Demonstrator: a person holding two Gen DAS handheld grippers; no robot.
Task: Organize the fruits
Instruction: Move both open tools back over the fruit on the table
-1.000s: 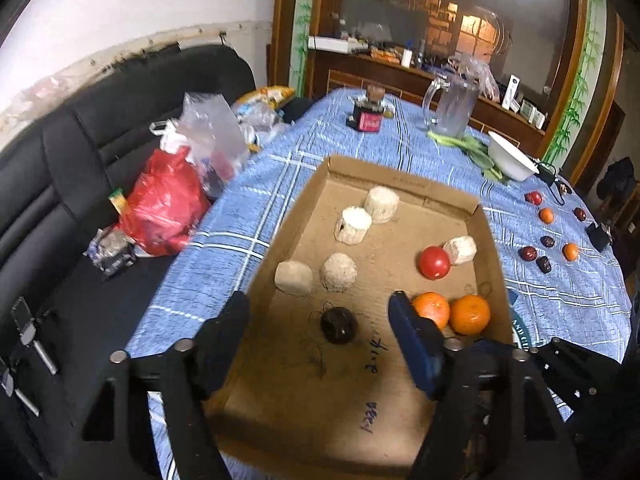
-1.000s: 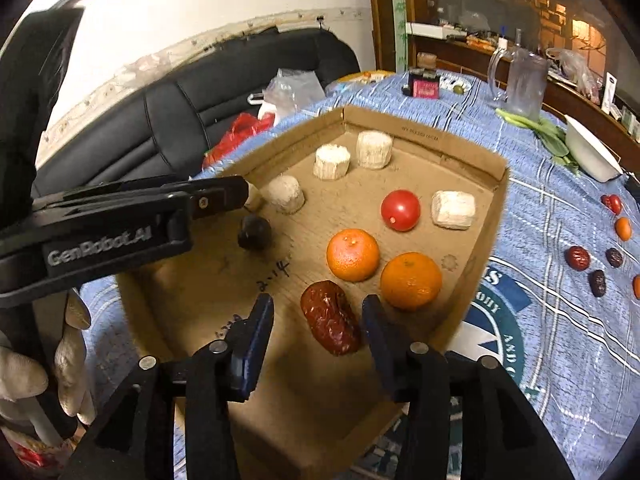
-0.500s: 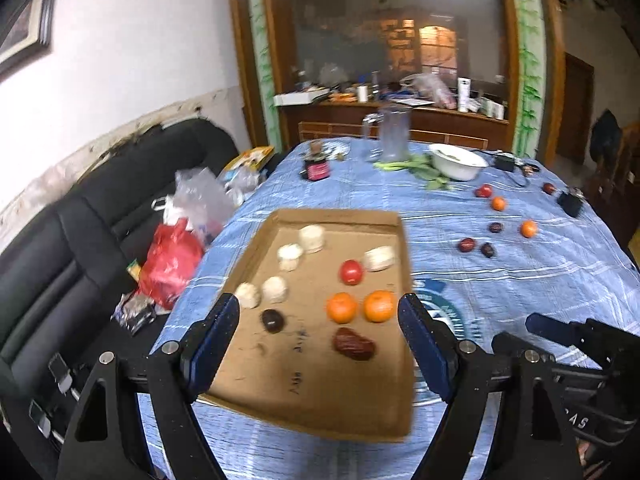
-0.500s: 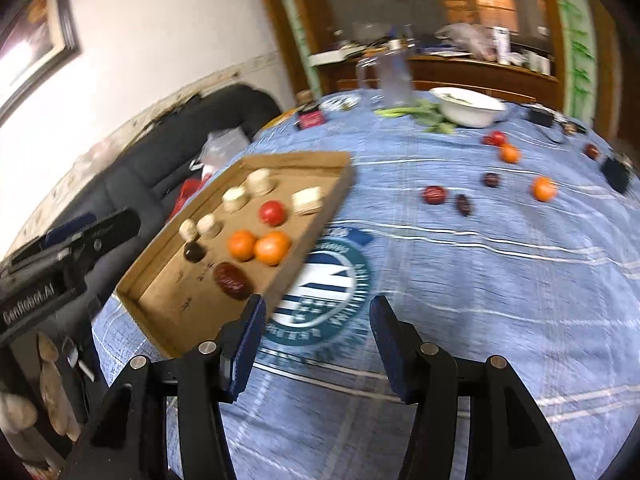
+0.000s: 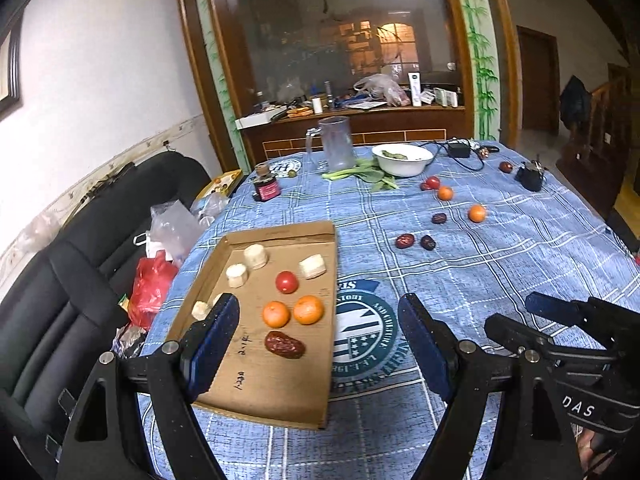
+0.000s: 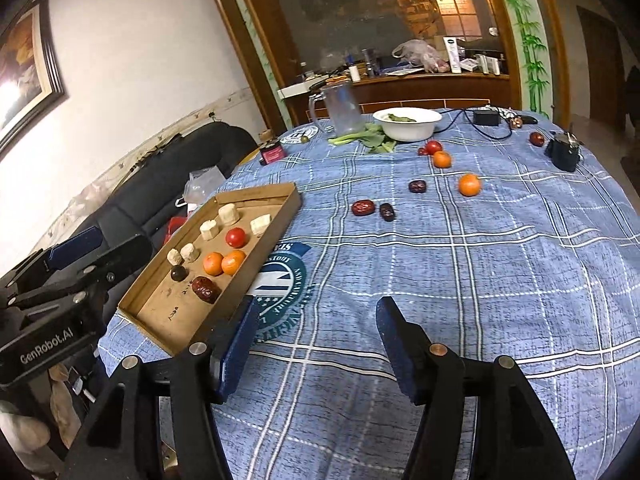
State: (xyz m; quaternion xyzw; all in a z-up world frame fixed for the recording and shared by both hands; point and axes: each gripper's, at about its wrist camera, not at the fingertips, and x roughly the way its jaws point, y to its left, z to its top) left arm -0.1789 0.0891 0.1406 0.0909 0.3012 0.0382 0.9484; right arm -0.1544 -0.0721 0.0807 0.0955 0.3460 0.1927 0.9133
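A cardboard tray [image 5: 316, 396] [image 6: 160, 320] lies at the table's left edge. In it are two oranges [image 5: 292, 313] [image 6: 223, 263], a tomato [image 5: 286, 282] [image 6: 235, 237], a red date [image 5: 285, 345] [image 6: 206, 289], a dark fruit [image 6: 178, 273] and several pale chunks [image 5: 255, 256]. Loose on the blue checked cloth are dates [image 5: 405, 241] [image 6: 363, 207], oranges [image 5: 477, 213] [image 6: 469, 185] and a tomato [image 5: 432, 182] [image 6: 433, 146]. My left gripper [image 5: 318, 344] is open and empty, raised over the tray's near right edge. My right gripper [image 6: 314, 344] is open and empty above the cloth, right of the tray.
A white bowl [image 5: 402, 160] [image 6: 408, 124], a clear jug [image 5: 335, 144], greens [image 5: 360, 174], a small red jar [image 5: 265, 188], a black box [image 5: 530, 178] and cables stand at the far side. A black sofa [image 5: 60, 300] with plastic bags [image 5: 154, 288] flanks the table's left.
Both grippers have pulled up and back from the tray. The right one let go of the red date, which now lies in the tray, and swung right over the cloth.
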